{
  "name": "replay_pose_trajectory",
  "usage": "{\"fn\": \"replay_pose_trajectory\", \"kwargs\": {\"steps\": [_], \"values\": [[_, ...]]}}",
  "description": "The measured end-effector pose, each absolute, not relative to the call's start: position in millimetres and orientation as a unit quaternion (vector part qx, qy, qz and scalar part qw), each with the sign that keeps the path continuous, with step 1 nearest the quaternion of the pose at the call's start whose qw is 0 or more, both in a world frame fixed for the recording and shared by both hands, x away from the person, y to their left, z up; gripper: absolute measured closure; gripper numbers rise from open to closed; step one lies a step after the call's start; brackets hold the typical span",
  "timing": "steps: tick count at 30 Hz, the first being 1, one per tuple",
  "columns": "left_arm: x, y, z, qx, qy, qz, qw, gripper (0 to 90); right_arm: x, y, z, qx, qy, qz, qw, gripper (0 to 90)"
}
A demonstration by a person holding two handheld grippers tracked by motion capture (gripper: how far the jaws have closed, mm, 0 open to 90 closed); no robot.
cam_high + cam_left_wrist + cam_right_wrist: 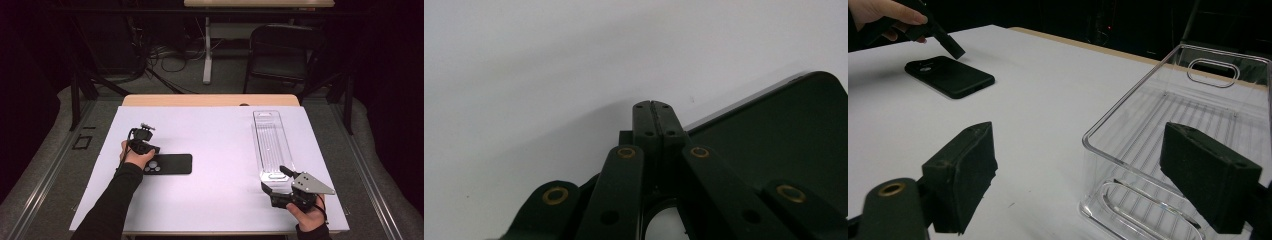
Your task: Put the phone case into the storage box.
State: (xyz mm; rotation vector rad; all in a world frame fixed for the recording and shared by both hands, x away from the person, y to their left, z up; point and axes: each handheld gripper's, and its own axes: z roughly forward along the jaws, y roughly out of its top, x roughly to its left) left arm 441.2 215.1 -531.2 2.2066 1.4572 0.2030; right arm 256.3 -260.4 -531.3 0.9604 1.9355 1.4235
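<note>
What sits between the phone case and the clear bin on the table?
Nothing visible: bare white table top lies between the phone case and the clear bin. The left gripper is shut beside the case.

A wide bare stretch of the counter [220,140] lies between the black phone case [170,164] on the left and the long clear plastic bin [272,145] on the right, so a hand could cross there freely. The bin's upright walls block a low sideways pass on the right. The left gripper [142,147] and its hand crowd the case's left end.
</note>
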Motion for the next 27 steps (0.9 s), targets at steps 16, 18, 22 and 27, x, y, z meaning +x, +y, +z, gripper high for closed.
{"fn": "replay_pose_trajectory", "kwargs": {"steps": [16,18,22,27], "values": [[431.5,224.0,-534.5,0.814,0.528,0.069,0.234,90.0,256.2,-260.3,-531.9,0.358,0.719,0.530,0.271,14.4],[428.7,226.9,-535.3,0.816,0.526,0.067,0.231,90.0,256.1,-260.0,-531.9,0.358,0.720,0.530,0.270,14.4],[422.0,231.9,-537.7,0.816,0.526,0.059,0.231,90.0,256.1,-259.4,-532.2,0.357,0.721,0.528,0.271,14.4],[416.0,236.4,-538.7,0.816,0.524,0.053,0.237,90.0,257.0,-259.6,-533.0,0.358,0.722,0.528,0.269,14.4]]}}
